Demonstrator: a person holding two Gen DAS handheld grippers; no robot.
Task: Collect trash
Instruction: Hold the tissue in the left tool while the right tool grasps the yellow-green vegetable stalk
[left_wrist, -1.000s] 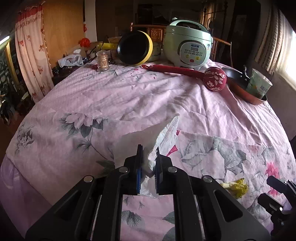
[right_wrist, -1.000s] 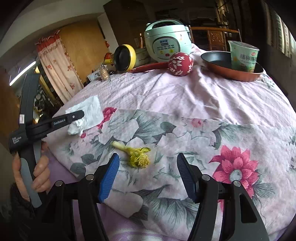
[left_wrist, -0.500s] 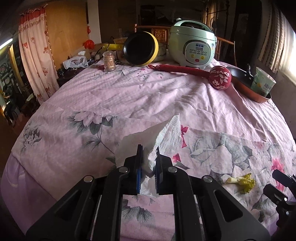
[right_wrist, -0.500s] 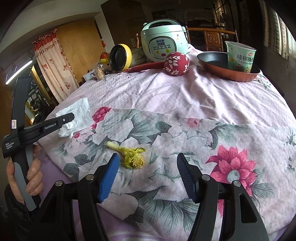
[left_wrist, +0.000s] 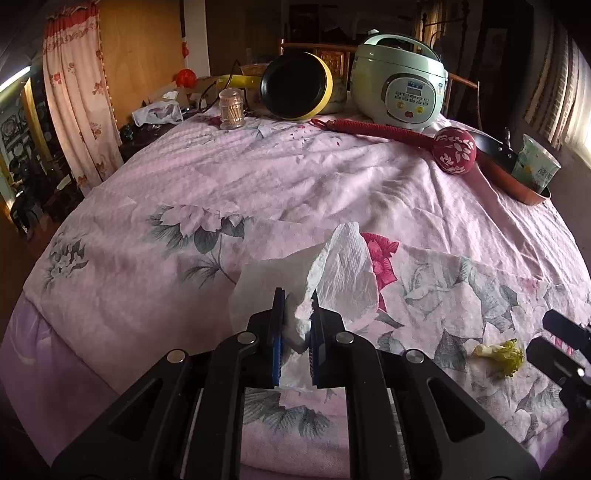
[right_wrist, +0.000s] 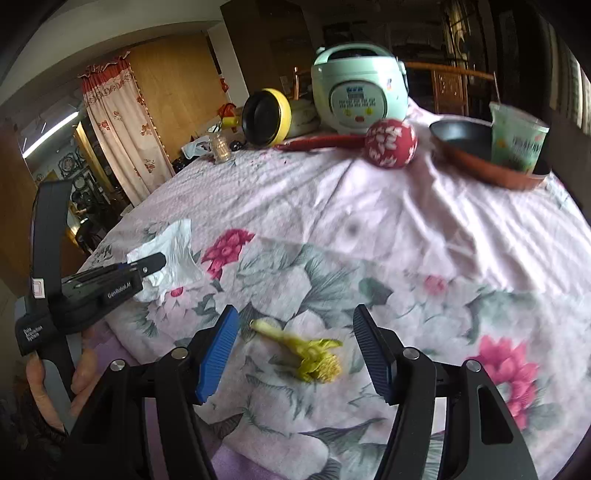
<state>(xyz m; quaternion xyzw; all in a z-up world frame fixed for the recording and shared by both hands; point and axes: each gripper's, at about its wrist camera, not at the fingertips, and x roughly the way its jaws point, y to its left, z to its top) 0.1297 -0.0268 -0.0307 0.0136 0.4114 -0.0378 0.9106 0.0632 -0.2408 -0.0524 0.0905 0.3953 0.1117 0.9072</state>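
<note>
Lettering we can read

We make out "GenRobot.AI" in white on the left gripper (right_wrist: 146, 264), at nine o'clock in the right wrist view; the small print on its handle and the cup's (right_wrist: 517, 138) characters stay illegible.

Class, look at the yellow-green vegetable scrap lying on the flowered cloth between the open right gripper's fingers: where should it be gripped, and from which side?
Grip the vegetable scrap across its bunched leafy end, probably the bulkiest part, rather than the thin pale stalk. It lies flat on the cloth, so bring the open right gripper down from above, fingers straddling it.
</note>
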